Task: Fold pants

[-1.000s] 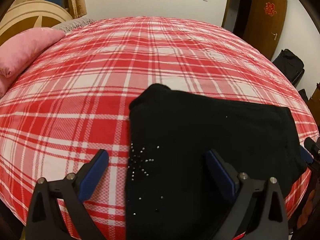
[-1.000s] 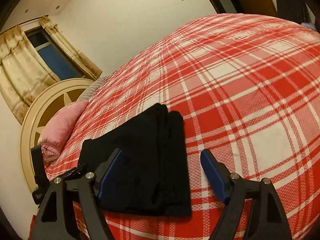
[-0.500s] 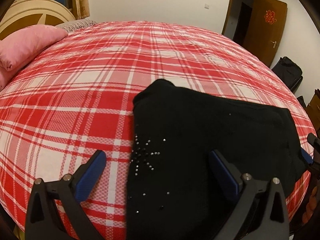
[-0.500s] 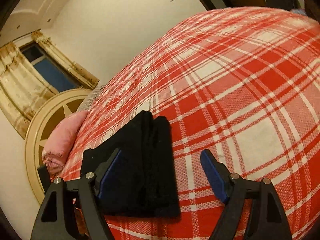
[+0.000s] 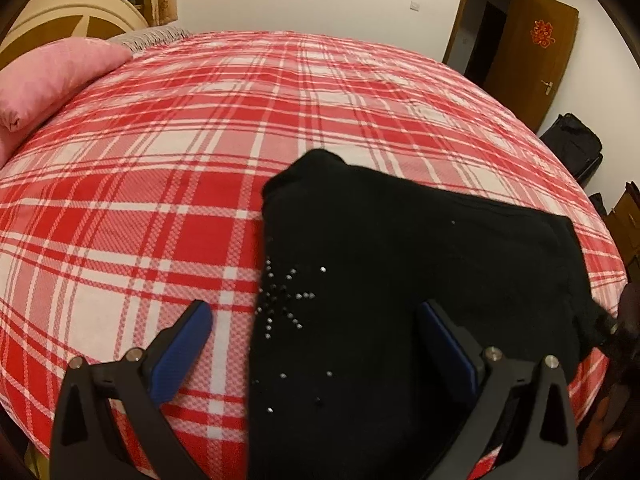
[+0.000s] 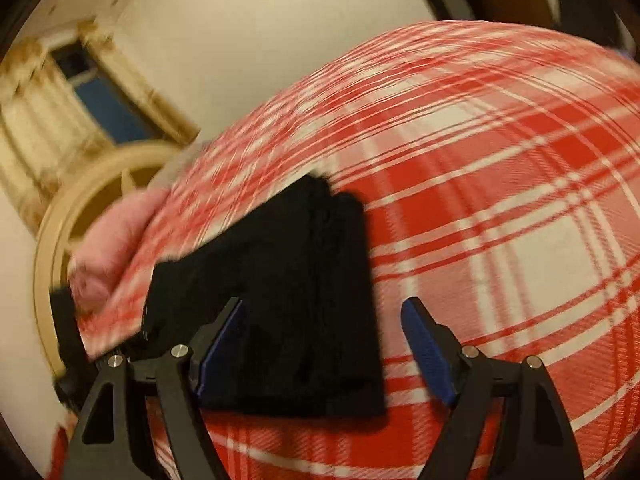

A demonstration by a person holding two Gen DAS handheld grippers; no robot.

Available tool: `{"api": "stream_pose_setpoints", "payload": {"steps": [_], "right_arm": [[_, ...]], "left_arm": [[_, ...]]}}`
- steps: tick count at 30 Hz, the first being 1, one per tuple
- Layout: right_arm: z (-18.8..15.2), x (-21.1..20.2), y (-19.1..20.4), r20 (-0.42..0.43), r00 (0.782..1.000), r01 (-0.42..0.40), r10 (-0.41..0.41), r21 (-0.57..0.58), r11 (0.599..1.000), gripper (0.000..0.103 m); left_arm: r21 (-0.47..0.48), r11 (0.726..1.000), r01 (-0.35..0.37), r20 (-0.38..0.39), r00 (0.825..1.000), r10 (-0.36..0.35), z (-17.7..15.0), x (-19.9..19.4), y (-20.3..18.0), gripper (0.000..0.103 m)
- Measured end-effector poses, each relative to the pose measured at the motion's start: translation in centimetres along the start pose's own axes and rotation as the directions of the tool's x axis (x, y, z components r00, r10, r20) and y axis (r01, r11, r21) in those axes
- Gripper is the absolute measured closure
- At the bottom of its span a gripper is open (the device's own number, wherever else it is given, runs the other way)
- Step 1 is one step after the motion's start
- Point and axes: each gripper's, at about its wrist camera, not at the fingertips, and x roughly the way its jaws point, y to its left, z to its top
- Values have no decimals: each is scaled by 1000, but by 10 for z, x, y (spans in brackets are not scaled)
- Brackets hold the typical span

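Observation:
Black pants (image 5: 400, 280) with a small studded star pattern lie folded in a flat stack on the red plaid bed (image 5: 160, 200), near its front edge. My left gripper (image 5: 316, 340) is open and empty, hovering over the stack's near left edge. In the right wrist view the pants (image 6: 288, 280) show as a layered black stack. My right gripper (image 6: 324, 340) is open and empty above the stack's near right corner. That view is motion-blurred.
A pink pillow (image 5: 52, 76) and a round beige headboard (image 5: 72, 20) are at the far left of the bed. A brown door (image 5: 528, 52) and a black bag (image 5: 572, 148) stand at the right. The bed's front edge lies just below both grippers.
Both grippers stay open. The left one has drawn back slightly and tilted. The right one has swung and tilted quickly, so the pants now sit more centrally between its fingers.

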Motion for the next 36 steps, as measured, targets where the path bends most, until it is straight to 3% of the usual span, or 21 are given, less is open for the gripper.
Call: {"api": "stream_pose_setpoints", "payload": {"steps": [3,5,7,9,13,15,17,25,30,36], "right_arm": [[-4,3,16,-13,999,35,-36,-85,996,25],[-3,3,13,-17,999,30,-31,-73,997,42],[-1,3,5,-32,999,25,-27,-50,998,52],[0,5,3,-39,999,30,-32,-51,998,54],[-3,6,18,-34,995,85,-90,-120,989,60],[-4,5,22,-28,994,96,-101,-142,985,63],[-5,5,26,-23,993,108,-113,-169,980,65],[0,-2,40,-4,991,133,-137,-227,965,69],[11,-9,53,24,995,99,-96,-236,967,69],[27,-9,86,51,998,57,-44,-304,951,70]], "left_arm": [[-3,1000,12,10,1000,-12,-3,-1,0,1],[-5,1000,12,9,1000,-12,-3,-1,0,2],[1,1000,23,3,1000,-23,-2,-2,-3,11],[18,999,48,-3,999,-48,-1,-5,-10,30],[59,998,15,3,1000,-15,0,-8,-21,43],[74,997,17,10,1000,-18,1,-9,-24,64],[101,995,16,12,1000,-17,1,-11,-30,72],[79,997,14,-1,1000,-14,9,-14,-26,80],[89,996,-6,43,999,2,15,-27,-24,88],[56,998,-36,97,995,31,29,-39,-5,89]]}}
